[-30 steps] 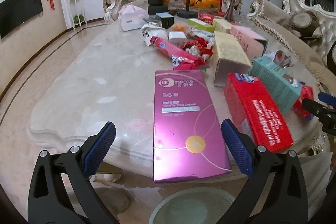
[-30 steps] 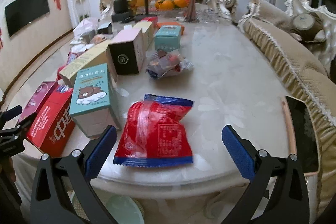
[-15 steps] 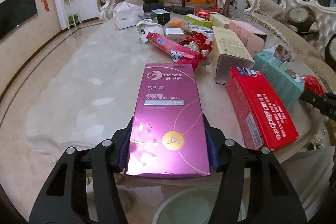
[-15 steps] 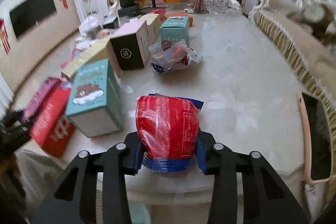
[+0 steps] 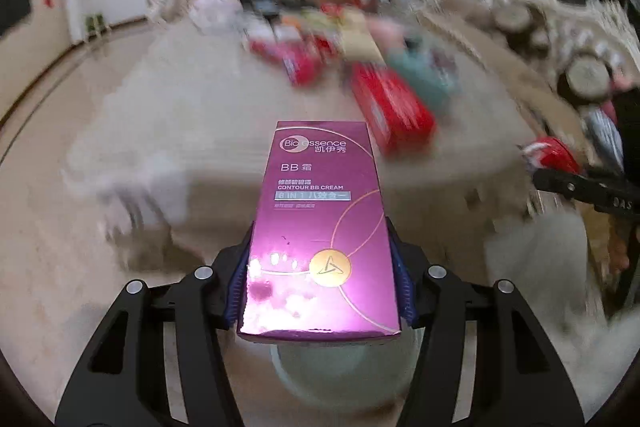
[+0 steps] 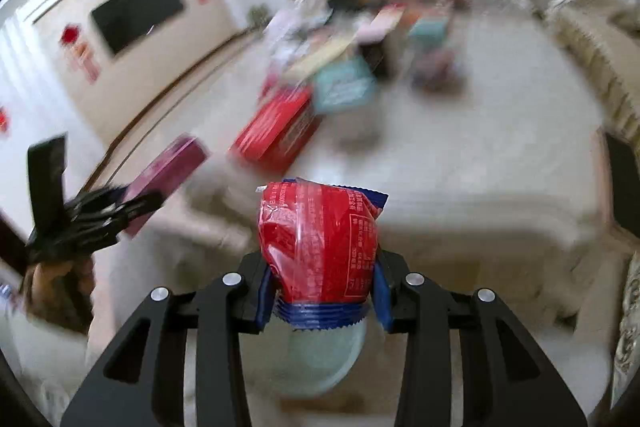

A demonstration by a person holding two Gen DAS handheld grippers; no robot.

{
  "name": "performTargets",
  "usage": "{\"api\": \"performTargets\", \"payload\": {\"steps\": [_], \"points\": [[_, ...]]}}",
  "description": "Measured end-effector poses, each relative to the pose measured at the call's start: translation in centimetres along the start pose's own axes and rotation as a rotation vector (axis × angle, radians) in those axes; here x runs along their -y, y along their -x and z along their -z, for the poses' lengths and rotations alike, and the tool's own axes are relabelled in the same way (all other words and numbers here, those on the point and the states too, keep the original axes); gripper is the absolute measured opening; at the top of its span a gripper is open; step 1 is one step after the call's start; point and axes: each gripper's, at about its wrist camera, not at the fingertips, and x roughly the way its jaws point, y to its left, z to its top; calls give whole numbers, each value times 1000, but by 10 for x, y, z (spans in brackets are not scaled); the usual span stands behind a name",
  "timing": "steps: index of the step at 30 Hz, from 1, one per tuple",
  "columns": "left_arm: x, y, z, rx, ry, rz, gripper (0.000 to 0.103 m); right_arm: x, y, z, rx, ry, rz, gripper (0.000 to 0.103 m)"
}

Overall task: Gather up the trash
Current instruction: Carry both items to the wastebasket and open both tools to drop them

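My left gripper (image 5: 320, 283) is shut on a long magenta BB-cream box (image 5: 316, 211) and holds it in the air, off the table. My right gripper (image 6: 320, 287) is shut on a red snack packet with blue ends (image 6: 320, 243), also lifted. A pale green round bin (image 5: 344, 379) shows on the floor right below the box; it also shows below the packet in the right wrist view (image 6: 324, 359). The left gripper with the magenta box (image 6: 168, 171) appears at the left of the right wrist view.
The marble table (image 5: 208, 115) lies ahead, blurred, with a red carton (image 5: 392, 107), a teal box (image 6: 344, 87) and several other boxes and wrappers further back. Ornate sofas (image 5: 560, 39) stand to the right and behind the table.
Both grippers closed on their items, the left on the magenta box and the right on the red packet, then lifted them and pulled back from the table over the green bin.
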Motion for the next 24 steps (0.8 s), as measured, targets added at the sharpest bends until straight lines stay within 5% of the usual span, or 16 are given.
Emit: {"api": "performTargets", "payload": {"steps": [6,11,13,14,16,21,24], "points": [[9,-75,54,-326,22,71,57,-9,-110,38,-317,29,-34,37],[5,-142,70,-502,76,106,57,-11,-181,50,-477,69,-25,38],[3,-162,76,-566,72,74,60,-12,-194,51,-488,94,23,45],[2,-171,78,-588,79,73,62,-12,-198,51,-487,116,53,63],[2,-175,80,-574,85,49,82,-14,-199,57,-480,139,56,72],[-1,-161,76,-487,61,-42,90,-5,-190,51,-456,82,51,72],[-4,-143,69,-406,72,-35,93,5,-164,42,-401,59,62,72]]}}
